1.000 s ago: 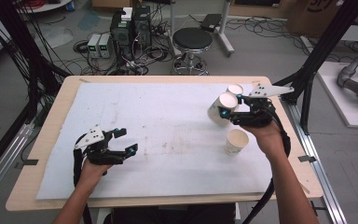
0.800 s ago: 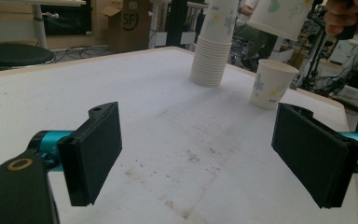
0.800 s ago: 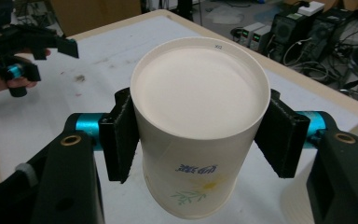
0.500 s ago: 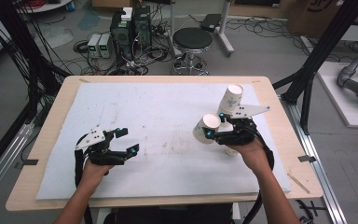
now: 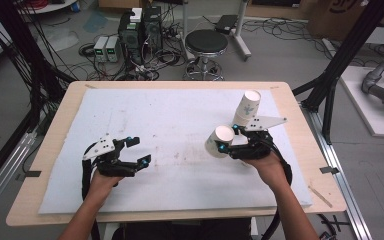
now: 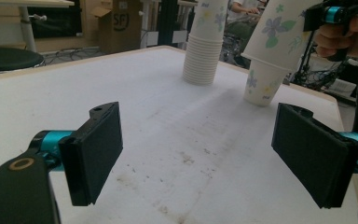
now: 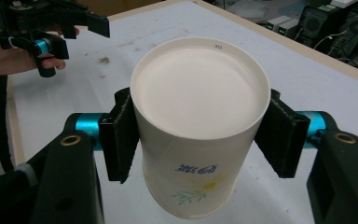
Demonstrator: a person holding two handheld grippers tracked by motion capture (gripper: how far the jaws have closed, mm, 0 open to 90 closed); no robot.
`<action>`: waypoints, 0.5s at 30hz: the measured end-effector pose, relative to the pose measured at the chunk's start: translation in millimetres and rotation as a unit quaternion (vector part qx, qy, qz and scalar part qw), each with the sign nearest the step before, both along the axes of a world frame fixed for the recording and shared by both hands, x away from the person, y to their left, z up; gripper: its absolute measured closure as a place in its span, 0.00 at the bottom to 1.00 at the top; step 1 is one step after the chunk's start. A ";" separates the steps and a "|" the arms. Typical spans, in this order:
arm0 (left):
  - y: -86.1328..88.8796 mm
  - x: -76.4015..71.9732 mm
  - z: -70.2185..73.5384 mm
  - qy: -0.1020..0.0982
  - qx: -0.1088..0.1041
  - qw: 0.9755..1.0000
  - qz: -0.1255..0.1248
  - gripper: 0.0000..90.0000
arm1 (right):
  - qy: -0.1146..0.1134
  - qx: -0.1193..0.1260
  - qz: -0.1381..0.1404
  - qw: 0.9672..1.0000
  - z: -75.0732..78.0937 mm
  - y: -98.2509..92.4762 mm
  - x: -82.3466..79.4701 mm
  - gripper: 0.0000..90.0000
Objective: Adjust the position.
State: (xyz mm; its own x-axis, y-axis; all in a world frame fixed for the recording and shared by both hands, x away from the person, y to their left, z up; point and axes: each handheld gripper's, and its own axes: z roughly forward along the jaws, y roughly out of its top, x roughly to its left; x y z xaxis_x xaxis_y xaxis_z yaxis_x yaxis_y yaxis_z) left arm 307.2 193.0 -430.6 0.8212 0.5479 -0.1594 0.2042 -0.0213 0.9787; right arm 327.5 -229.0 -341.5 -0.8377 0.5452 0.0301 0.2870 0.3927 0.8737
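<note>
A wooden table (image 5: 47, 165) bears a stained white mat (image 5: 170, 130), a cup stack (image 5: 246, 107) upon it.

1. Left gripper (image 5: 130, 152): black body, grey three-cornered plate on top, black cable trailing back along the bare forearm.
2. Its jaws carry flat, rectangular black pads (image 6: 95, 151) on teal collars, with a brass-ringed screw hole below.
3. Right gripper (image 7: 198, 135): same black frame, teal collars, ribbed black pads.

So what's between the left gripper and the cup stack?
Nothing: in the left gripper view, bare white mat runs from the open left gripper to the cup stack.
</note>
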 end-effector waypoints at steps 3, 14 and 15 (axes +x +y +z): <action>-1.7 0.3 -0.5 0.004 0.011 1.000 -0.003 0.18 | -0.002 -0.001 0.010 1.000 -2.2 3.7 -1.0 0.41; -7.2 -3.6 5.0 0.001 -0.010 0.999 -0.030 0.18 | 0.005 0.007 0.039 0.999 -15.4 21.4 -6.4 0.41; -8.0 -3.8 5.5 -0.001 -0.011 0.999 -0.033 0.18 | 0.004 0.007 0.042 0.999 -16.7 22.9 -6.4 0.41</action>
